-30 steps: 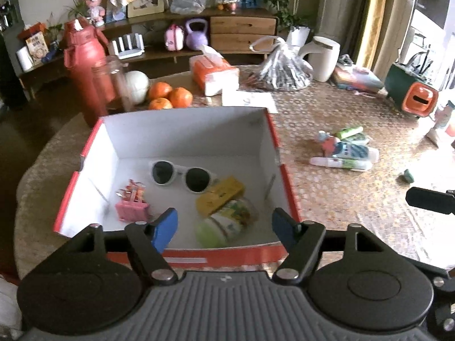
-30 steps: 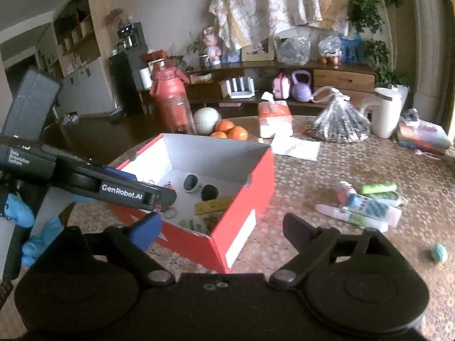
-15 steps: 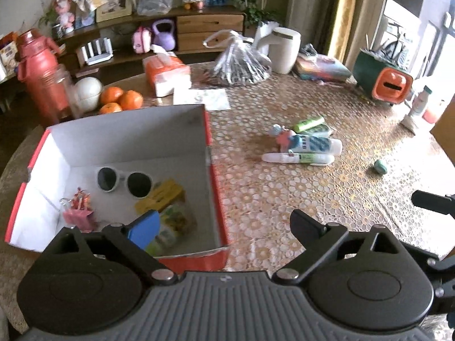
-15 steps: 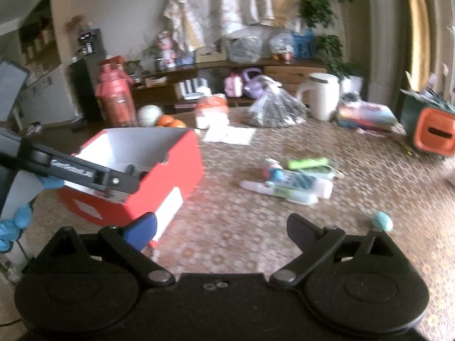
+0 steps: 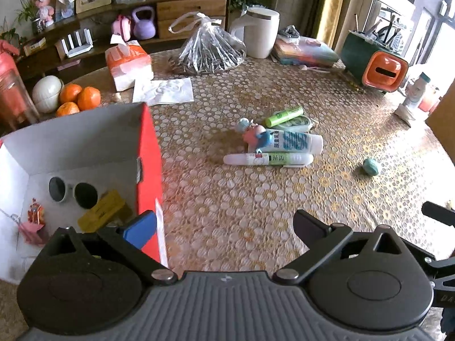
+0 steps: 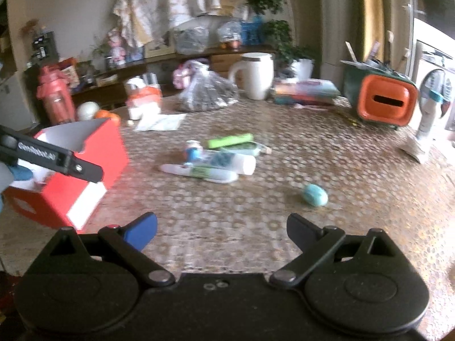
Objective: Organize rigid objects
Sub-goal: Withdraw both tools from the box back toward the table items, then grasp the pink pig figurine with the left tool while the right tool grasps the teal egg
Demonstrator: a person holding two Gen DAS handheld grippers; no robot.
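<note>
A red box [image 5: 149,153] with a white inside stands at the left; it holds white sunglasses [image 5: 72,191], a yellow pack [image 5: 101,211] and a pink clip [image 5: 31,226]. On the table lie a white tube [image 5: 293,142], a white pen-like tube [image 5: 268,159], a green tube [image 5: 284,112], a small figurine [image 5: 254,135] and a teal egg-shaped object [image 5: 371,166]. My left gripper [image 5: 224,226] is open and empty beside the box's right wall. My right gripper [image 6: 221,227] is open and empty above the table, short of the teal object [image 6: 314,195] and the tubes [image 6: 216,164].
At the back stand a clear bag [image 5: 210,48], a white jug [image 5: 260,35], a tissue pack [image 5: 129,65], oranges [image 5: 79,98], a red bottle [image 5: 10,91], books [image 5: 304,51] and a green-orange holder [image 5: 375,62]. A paper sheet [image 5: 163,91] lies behind the box.
Both grippers have swung right, away from the box toward the tubes and the teal object. The left gripper's jaws have opened wider. Nothing was picked up.
</note>
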